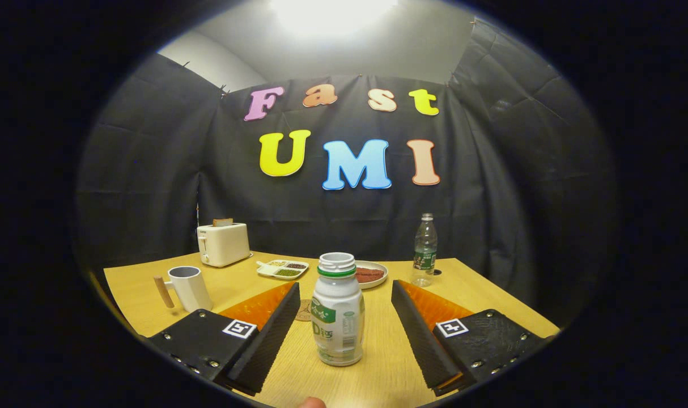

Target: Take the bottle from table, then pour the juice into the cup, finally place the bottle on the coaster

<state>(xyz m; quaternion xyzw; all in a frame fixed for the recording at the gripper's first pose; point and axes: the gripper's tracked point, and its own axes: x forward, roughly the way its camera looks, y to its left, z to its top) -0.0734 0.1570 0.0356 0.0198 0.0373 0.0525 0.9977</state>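
Observation:
A small white bottle (337, 317) with a green neck ring and no cap stands upright on the wooden table (480, 294), right between my two fingers. My gripper (345, 292) is open, with a gap between each black ribbed pad and the bottle's sides. A white cup (188, 287) with a wooden handle stands to the left, beyond the left finger (267, 328). A round brownish coaster (304, 310) peeks out just behind the bottle, partly hidden by the left finger.
At the back left stands a white toaster (223, 243) with a slice in it. A white divided tray (283, 268) and a plate (372, 275) with reddish food lie behind the bottle. A clear water bottle (424, 250) stands at the back right.

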